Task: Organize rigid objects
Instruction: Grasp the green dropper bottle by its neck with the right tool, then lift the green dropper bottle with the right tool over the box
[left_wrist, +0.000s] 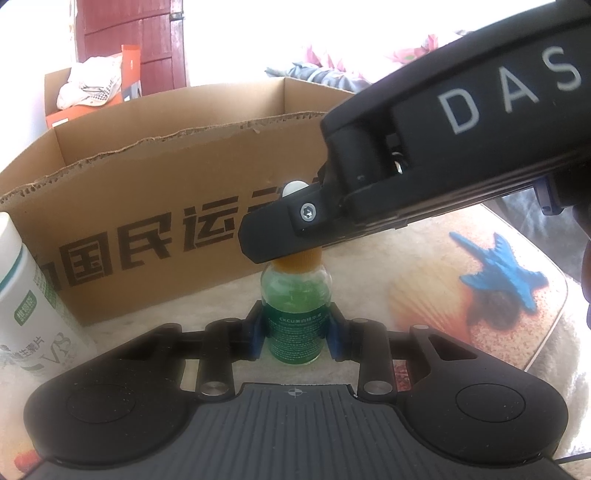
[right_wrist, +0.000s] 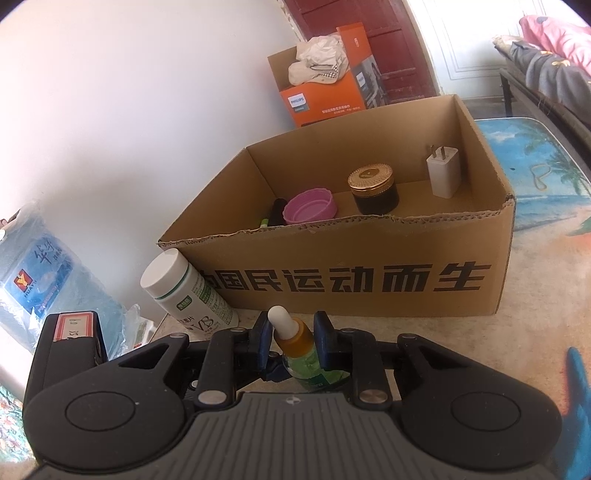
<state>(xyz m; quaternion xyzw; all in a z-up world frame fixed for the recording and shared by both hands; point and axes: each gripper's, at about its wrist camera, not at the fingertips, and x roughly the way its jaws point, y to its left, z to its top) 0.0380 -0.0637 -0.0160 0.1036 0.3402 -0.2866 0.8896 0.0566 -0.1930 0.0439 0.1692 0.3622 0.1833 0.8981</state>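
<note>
A small green dropper bottle (left_wrist: 294, 325) with an orange collar and white bulb stands on the table in front of a cardboard box (left_wrist: 155, 206). My left gripper (left_wrist: 294, 338) is shut on the bottle's body. My right gripper (right_wrist: 291, 341) comes from above, its fingers on either side of the orange collar (right_wrist: 295, 338), touching or nearly so. The box (right_wrist: 354, 273) holds a pink lid (right_wrist: 309, 208), a dark jar with a gold lid (right_wrist: 373, 190) and a white charger plug (right_wrist: 443, 173). A white vitamin bottle (right_wrist: 188, 291) stands left of the box.
The table has a beach-print cover with a blue starfish (left_wrist: 498, 269). A blue plastic-wrapped pack (right_wrist: 40, 280) sits at the far left by the white wall. An orange box (right_wrist: 325, 92) with cloth stands behind the cardboard box.
</note>
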